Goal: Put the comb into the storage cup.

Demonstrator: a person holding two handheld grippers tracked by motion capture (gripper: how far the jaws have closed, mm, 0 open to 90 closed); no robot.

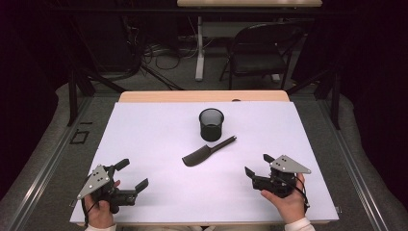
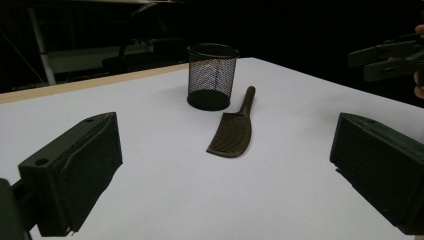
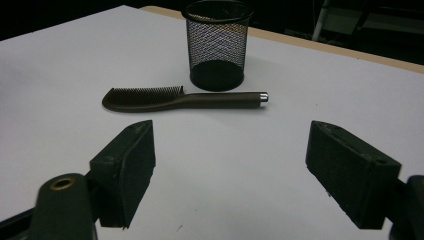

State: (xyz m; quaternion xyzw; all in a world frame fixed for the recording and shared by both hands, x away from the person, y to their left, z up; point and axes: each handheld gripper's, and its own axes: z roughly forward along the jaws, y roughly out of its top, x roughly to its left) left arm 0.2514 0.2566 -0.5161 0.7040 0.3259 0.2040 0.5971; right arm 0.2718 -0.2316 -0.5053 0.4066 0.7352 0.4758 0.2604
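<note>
A: You have both grippers low in the high view, the left gripper [image 1: 131,174] at lower left and the right gripper [image 1: 257,165] at lower right. Both stand open with nothing between the jaws, and only bare white table [image 1: 159,130] lies under them.

B: Which one should go for the comb?

A: The right, I'd judge. In the right gripper view the dark comb [image 3: 185,98] lies across the middle of the frame, above and between your jaws, well apart from them. Its toothed head sits at left and its handle runs right to a small silver tip.

B: How do I take it cleanly?

A: Aim for the handle rather than the teeth; it looks rounder and firmer. Come down with one jaw on each long side, so the handle crosses the gap squarely. Keep the tips close to the table, since the comb lies flat and thin.

B: And beyond it?

A: The black mesh pen cup [image 3: 217,44] stands upright just behind the handle, at upper centre. Mind it as you close in, for a nudge could tip it.
</note>
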